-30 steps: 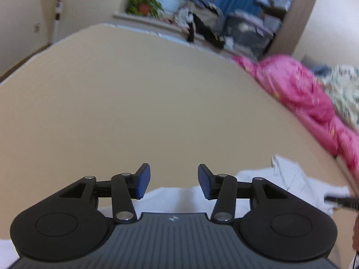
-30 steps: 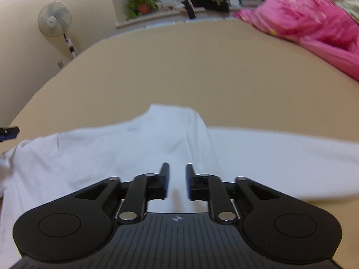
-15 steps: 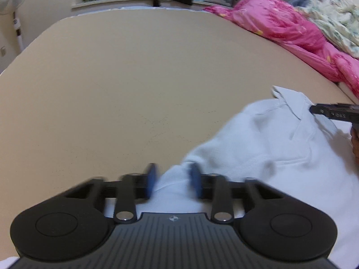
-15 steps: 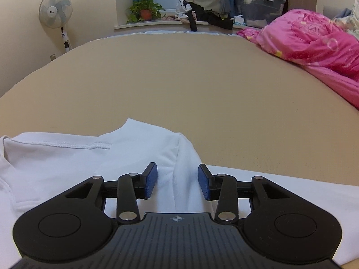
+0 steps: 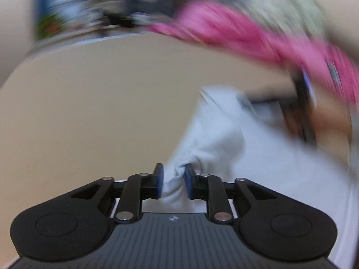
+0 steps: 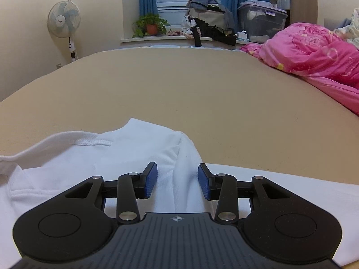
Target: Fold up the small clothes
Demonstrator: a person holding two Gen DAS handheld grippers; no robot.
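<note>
Left gripper: fingers closed, pinching a fold of white shirt. Right gripper: fingers parted, straddling a ridge of the shirt, low and level.

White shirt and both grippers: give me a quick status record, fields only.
garment: white shirt, spread on the tan bed surface
left gripper: fingers closed on a bunched fold of the shirt
right gripper: fingers open, straddling a ridge of fabric, not clamped
left view: motion-blurred
nearby: pink quilt at the bed's right side
fold state: not yet folded
</note>
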